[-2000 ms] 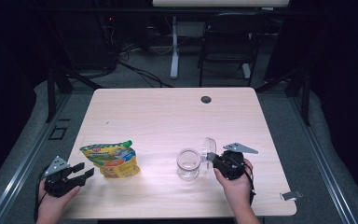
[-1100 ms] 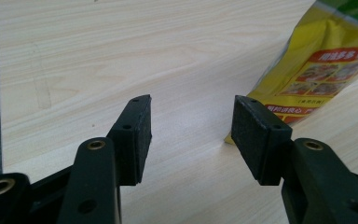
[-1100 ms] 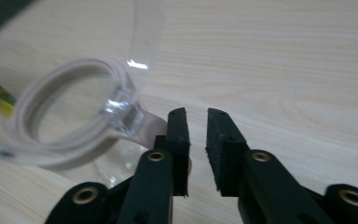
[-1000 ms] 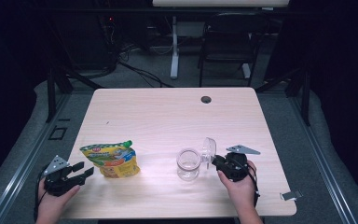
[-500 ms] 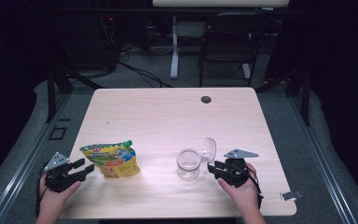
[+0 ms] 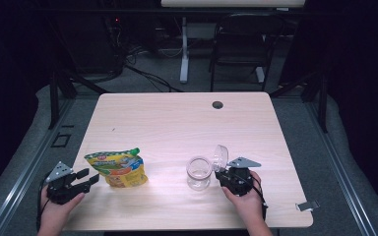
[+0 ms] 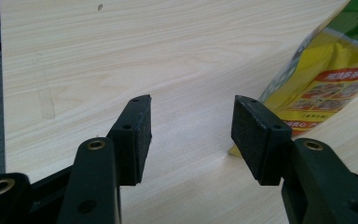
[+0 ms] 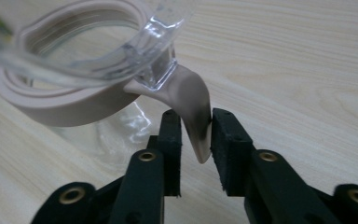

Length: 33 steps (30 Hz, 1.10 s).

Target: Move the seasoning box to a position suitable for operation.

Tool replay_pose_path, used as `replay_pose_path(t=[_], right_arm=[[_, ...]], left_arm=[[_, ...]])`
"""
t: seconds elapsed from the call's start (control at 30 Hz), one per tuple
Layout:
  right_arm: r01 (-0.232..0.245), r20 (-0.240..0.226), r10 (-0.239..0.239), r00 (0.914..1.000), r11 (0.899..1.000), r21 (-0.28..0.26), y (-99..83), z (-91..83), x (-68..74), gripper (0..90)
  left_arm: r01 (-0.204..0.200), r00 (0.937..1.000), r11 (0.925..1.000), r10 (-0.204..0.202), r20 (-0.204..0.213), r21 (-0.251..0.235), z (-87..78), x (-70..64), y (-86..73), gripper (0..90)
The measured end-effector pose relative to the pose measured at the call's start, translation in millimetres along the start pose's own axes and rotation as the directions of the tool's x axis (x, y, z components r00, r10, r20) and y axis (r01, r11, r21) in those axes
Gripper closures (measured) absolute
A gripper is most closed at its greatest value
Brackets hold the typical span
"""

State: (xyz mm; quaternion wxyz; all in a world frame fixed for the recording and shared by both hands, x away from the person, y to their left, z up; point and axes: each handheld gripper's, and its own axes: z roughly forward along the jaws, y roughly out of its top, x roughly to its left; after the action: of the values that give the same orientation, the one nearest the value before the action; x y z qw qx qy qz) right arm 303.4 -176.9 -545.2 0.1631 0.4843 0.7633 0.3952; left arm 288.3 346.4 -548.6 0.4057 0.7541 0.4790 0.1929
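Note:
A clear glass jar (image 6: pixel 198 172) with a beige collar (image 8: pixel 60 109) stands on the wooden table (image 6: pixel 177 123), near the front and right of centre. Its clear hinged lid (image 6: pixel 220 156) is tipped up and open. My right gripper (image 6: pixel 220 175) sits just right of the jar; in the right gripper view its jaws (image 8: pixel 196 128) are shut on the beige latch tab (image 8: pixel 193 100) under the lid. A yellow and green snack pouch (image 6: pixel 118 167) lies at the front left. My left gripper (image 6: pixel 89 176) rests open beside it, the pouch (image 7: pixel 326 84) just off its right jaw.
A dark cable grommet (image 6: pixel 217 104) sits near the table's far edge. A small metal clip (image 6: pixel 306 205) lies at the front right corner. A chair (image 6: pixel 238 44) and desk legs stand beyond the table.
My right hand has drawn slightly back toward the near edge, still at the jar's latch. The left gripper has barely shifted.

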Motion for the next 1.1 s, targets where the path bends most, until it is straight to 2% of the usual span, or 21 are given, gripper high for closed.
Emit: replay_pose_path(t=[0.13,0.2,0.4,0.5,0.63,0.73,0.8,0.9,1.07,1.1], right_arm=[[-0.006,-0.012,0.006,0.9999,1.0,-0.004,0.8,2.3,-2.3,75.5],[0.012,-0.007,-0.012,0.9999,1.0,0.001,1.6,2.9,-3.0,76.1],[0.024,-0.006,-0.024,0.9997,1.0,-0.003,3.5,6.1,-2.5,78.7],[0.03,-0.035,-0.03,0.9989,1.0,0.003,4.0,6.8,-1.2,81.9],[0.089,-0.04,-0.088,0.9953,0.996,0.008,4.2,7.6,5.6,83.8],[0.107,-0.048,-0.106,0.9932,0.994,0.012,4.4,7.7,6.2,83.8],[0.095,-0.056,-0.095,0.9939,0.995,-0.005,4.4,9.6,5.5,83.5],[0.103,-0.063,-0.103,0.9927,0.995,-0.006,5.8,12.1,4.1,83.3],[0.058,-0.127,-0.06,0.9901,0.998,-0.027,7.5,16.5,-1.4,80.9],[0.06,-0.126,-0.062,0.99,0.998,-0.022,8.3,16.9,-2.6,80.8]], left_arm=[[0.002,1.0,1.0,-0.002,-0.002,0.006,-1.4,0.3,-1.3,47.9],[0.004,1.0,1.0,-0.004,-0.004,0.002,-1.8,0.5,-1.7,47.9],[0.007,1.0,1.0,-0.007,-0.004,-0.004,-1.5,0.7,-2.3,47.9],[0.006,1.0,1.0,-0.006,-0.004,-0.004,-1.0,0.9,-2.4,47.9],[0.008,1.0,1.0,-0.008,-0.005,-0.002,-1.3,1.2,-2.4,47.9],[0.009,0.9999,1.0,-0.009,-0.004,-0.002,-1.3,1.2,-2.5,47.9],[0.008,1.0,1.0,-0.008,-0.004,-0.002,-1.0,1.1,-2.5,47.9],[0.008,1.0,0.9999,-0.008,0.001,0.007,-0.2,0.7,-2.2,47.9],[0.005,1.0,1.0,-0.005,-0.001,0.006,2.3,-0.8,-2.1,47.9],[0.002,1.0,0.9999,-0.002,0.002,0.017,2.1,-0.8,-1.7,47.9]])
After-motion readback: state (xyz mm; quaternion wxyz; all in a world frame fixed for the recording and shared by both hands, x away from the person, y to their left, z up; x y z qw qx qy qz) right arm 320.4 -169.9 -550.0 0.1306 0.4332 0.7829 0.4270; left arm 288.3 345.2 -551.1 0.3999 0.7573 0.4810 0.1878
